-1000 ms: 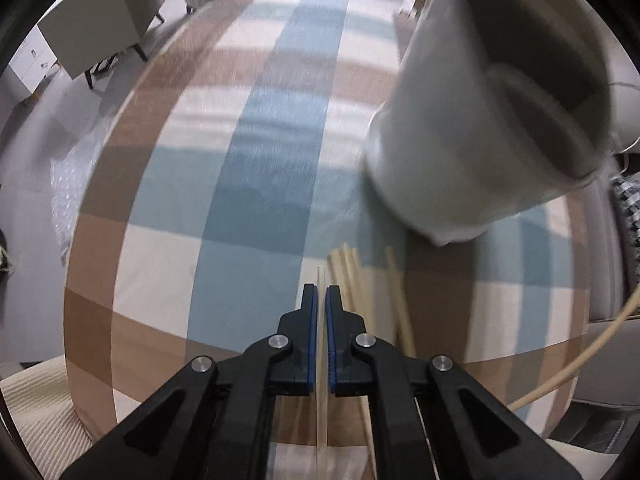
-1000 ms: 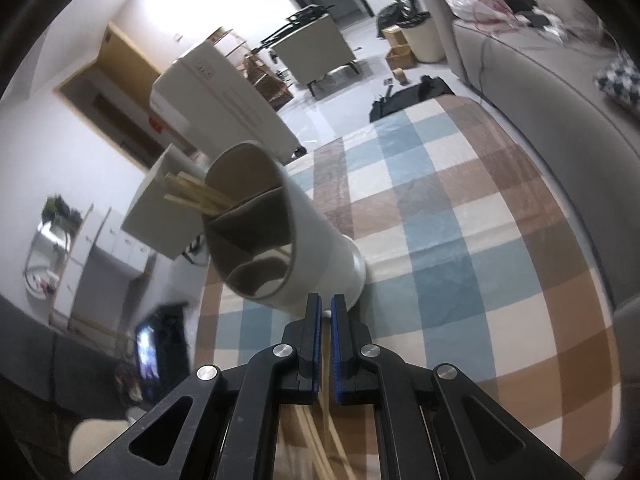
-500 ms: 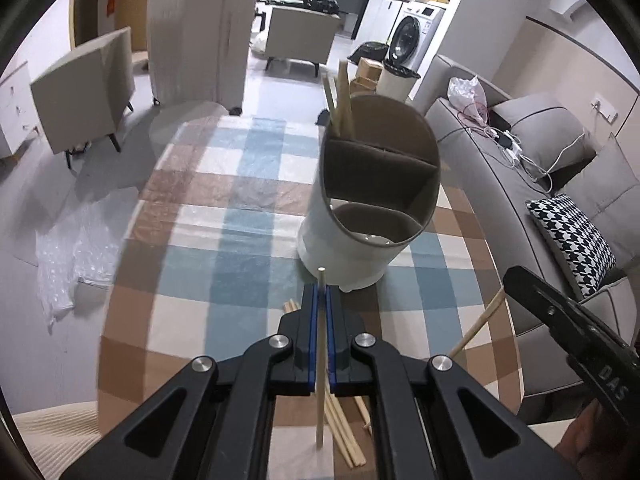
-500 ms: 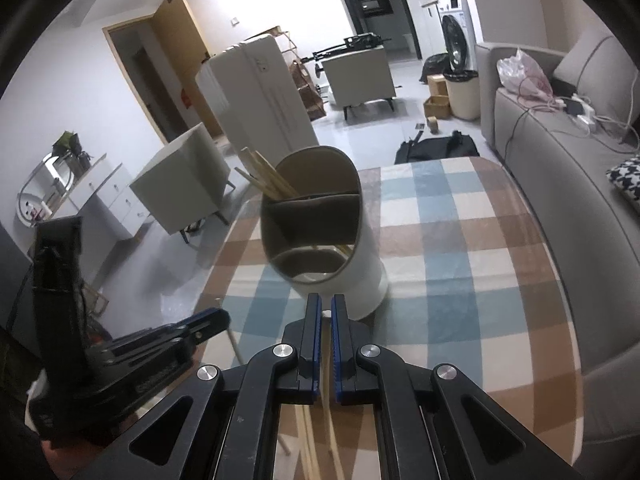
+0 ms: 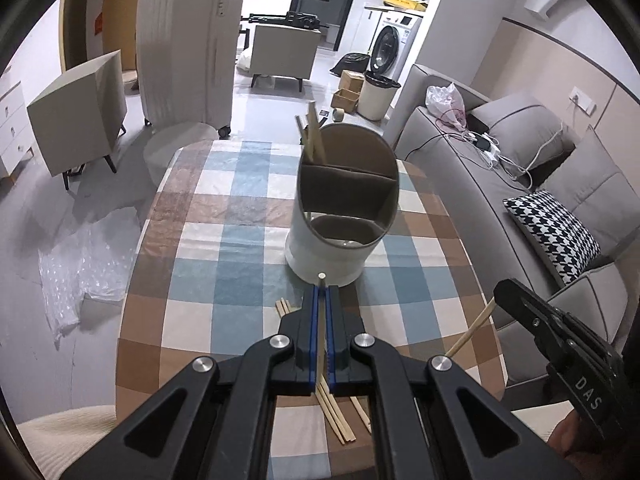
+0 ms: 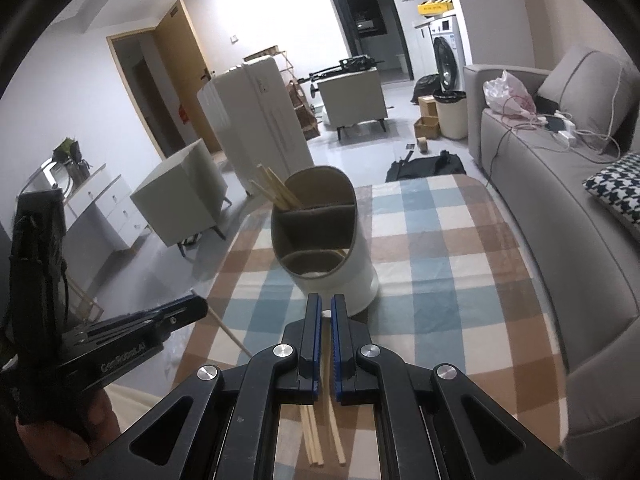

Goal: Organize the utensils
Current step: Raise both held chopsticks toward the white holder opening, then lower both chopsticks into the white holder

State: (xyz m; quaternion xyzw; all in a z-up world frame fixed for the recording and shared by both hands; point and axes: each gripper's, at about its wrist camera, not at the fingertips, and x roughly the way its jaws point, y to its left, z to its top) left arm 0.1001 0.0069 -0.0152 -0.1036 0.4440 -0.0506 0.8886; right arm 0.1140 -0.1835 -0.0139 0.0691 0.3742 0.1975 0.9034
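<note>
Legible markings are two only; "DAS" in white capitals stands on the black body of the right claw (image 5: 506,292), seen at the lower right of the left wrist view; "GenRobot.AI" in pale lettering stands on the black body of the left claw (image 6: 200,305), seen at the lower left of the right wrist view; nothing else can be read.

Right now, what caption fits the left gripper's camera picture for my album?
Left gripper pinches one chopstick above the checked tablecloth, facing the white utensil holder.
</note>
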